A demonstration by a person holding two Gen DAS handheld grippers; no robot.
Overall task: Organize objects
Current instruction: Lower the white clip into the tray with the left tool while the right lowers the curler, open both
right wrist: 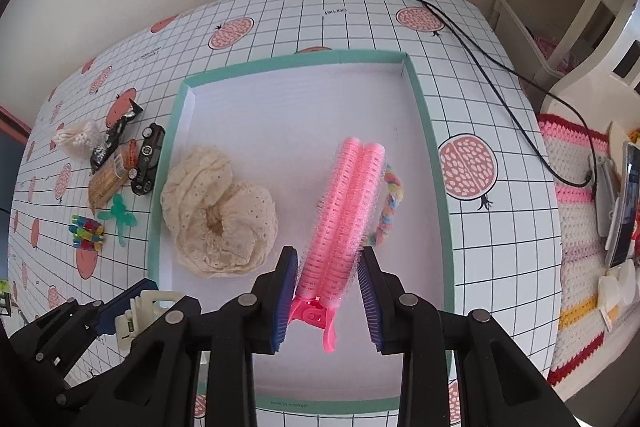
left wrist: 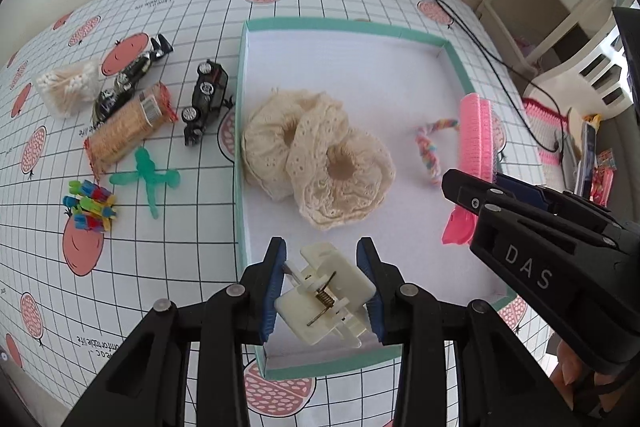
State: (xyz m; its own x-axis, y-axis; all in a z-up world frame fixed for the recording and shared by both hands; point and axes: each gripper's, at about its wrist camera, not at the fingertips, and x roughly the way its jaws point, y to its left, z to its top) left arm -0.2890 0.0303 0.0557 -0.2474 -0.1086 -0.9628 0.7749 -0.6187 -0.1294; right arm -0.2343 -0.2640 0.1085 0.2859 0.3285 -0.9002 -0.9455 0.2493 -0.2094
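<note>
- Nearest, the left gripper is clamped on a white spring clip, held over the near edge of the teal-rimmed tray; both blue pads press the clip's sides, its spring facing up.
- Just right of it, the right gripper brackets a pink roller clip. The left pad touches its base; whether the right pad bears on it I cannot tell, so the grip is uncertain.
- The roller clip's long axis runs away from the right gripper toward the tray's far edge, leaning slightly right, with its pink handle end nearest the fingers.
- Both held things are already above the tray floor, so the coming move is probably a short lowering and release, each by its own hand.
- Mid-tray lie two cream lace scrunchies, overlapping, toward the left wall; a pastel braided band lies beside the roller near the right wall.
- Beyond the tray's left edge, on the tablecloth, a toy car, biscuit pack and green figure remain outside.
</note>
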